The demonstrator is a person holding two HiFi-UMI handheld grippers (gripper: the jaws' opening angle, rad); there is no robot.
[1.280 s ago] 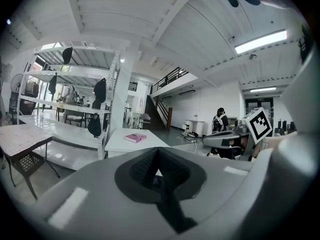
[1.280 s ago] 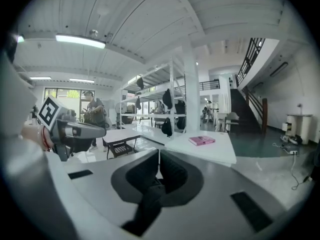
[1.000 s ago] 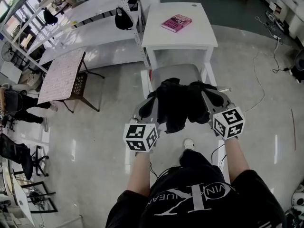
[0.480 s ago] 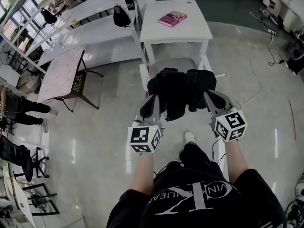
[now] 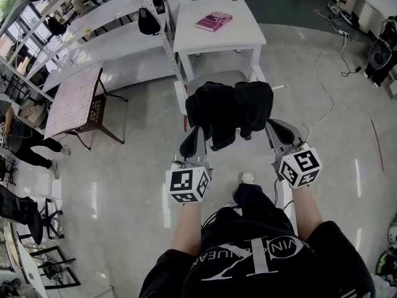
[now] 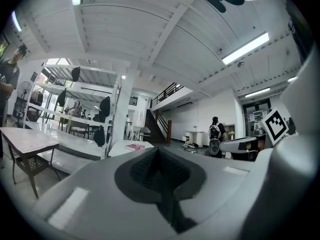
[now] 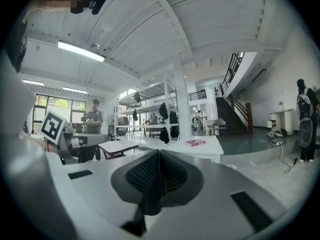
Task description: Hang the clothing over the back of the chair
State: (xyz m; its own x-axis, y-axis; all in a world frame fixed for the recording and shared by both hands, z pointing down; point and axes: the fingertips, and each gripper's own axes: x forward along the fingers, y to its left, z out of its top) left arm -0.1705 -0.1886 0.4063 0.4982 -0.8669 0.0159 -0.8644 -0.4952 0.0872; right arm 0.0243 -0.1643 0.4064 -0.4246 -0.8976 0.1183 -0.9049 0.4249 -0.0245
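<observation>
A black piece of clothing (image 5: 229, 113) hangs bunched between my two grippers above the chair, whose grey seat (image 5: 214, 79) and white frame (image 5: 180, 103) show beyond it. My left gripper (image 5: 198, 128) is shut on the garment's left part. My right gripper (image 5: 268, 123) is shut on its right part. The cloth hides both sets of tips in the head view. In the left gripper view the left gripper (image 6: 159, 151) has closed jaws with a strip of black cloth (image 6: 169, 206) pinched between them. The right gripper (image 7: 159, 153) pinches black cloth (image 7: 149, 199) the same way.
Past the chair stands a white table (image 5: 242, 39) with a pink book (image 5: 214, 21) on it. White shelving (image 5: 105, 30) and a small patterned table (image 5: 74, 98) are at the left. A cable (image 5: 322, 73) lies on the floor at the right. A person (image 5: 25, 143) stands far left.
Both grippers have carried the black clothing forward, away from my body, over the chair seat towards the white table. Both stay shut on it.
</observation>
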